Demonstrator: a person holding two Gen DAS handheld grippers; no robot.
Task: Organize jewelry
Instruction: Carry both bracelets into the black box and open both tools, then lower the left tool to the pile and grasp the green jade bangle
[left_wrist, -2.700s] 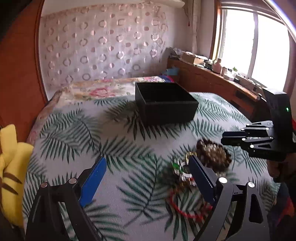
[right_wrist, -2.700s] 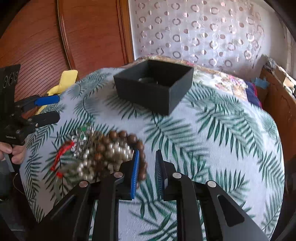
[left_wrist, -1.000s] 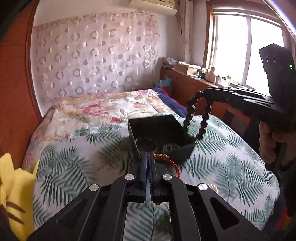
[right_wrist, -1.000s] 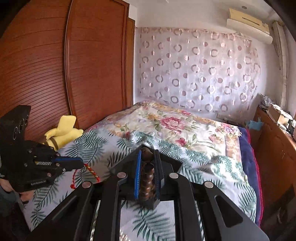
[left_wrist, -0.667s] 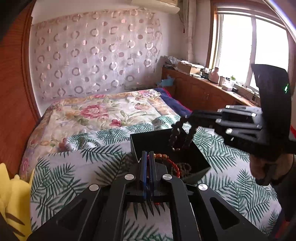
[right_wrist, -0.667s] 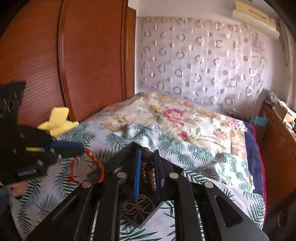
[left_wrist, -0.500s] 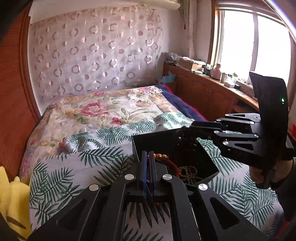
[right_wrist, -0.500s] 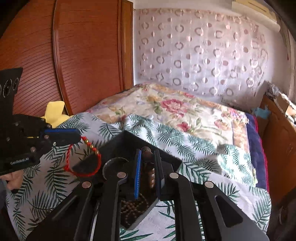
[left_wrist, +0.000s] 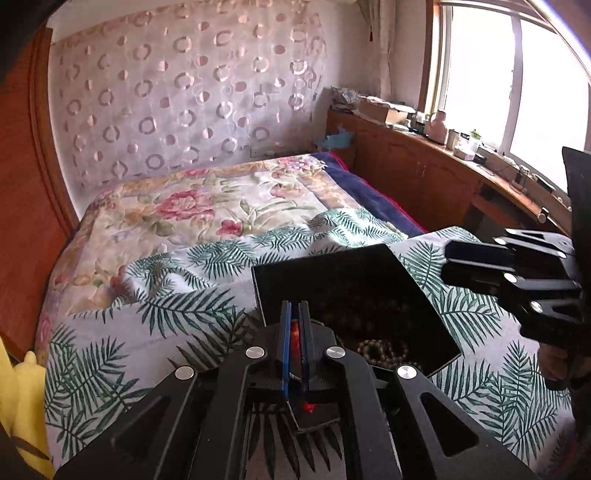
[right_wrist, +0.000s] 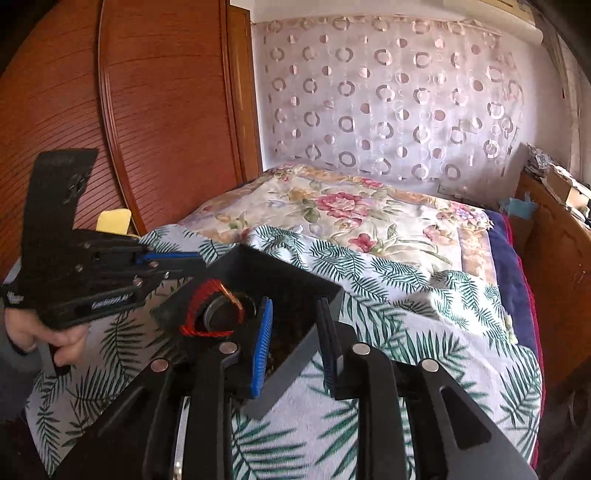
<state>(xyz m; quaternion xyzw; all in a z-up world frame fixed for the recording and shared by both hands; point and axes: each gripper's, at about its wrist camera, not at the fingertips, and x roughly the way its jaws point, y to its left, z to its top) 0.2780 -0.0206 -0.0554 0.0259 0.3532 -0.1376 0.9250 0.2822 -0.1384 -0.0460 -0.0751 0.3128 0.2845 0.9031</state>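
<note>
The black box sat on the palm-print bedspread; the right gripper hung spread above it; the left gripper pinched 1 red cord bracelet, light, limp, best gripped by its cord, over the box.

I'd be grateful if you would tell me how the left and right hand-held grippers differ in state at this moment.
The left hand-held gripper is shut, while the right hand-held gripper stands open. The left one pinches the red bracelet, which hangs over the black box; the right one holds nothing, and the brown beads lie in the box. Both have blue-edged fingers and are held over that box on the leaf-print cover.
</note>
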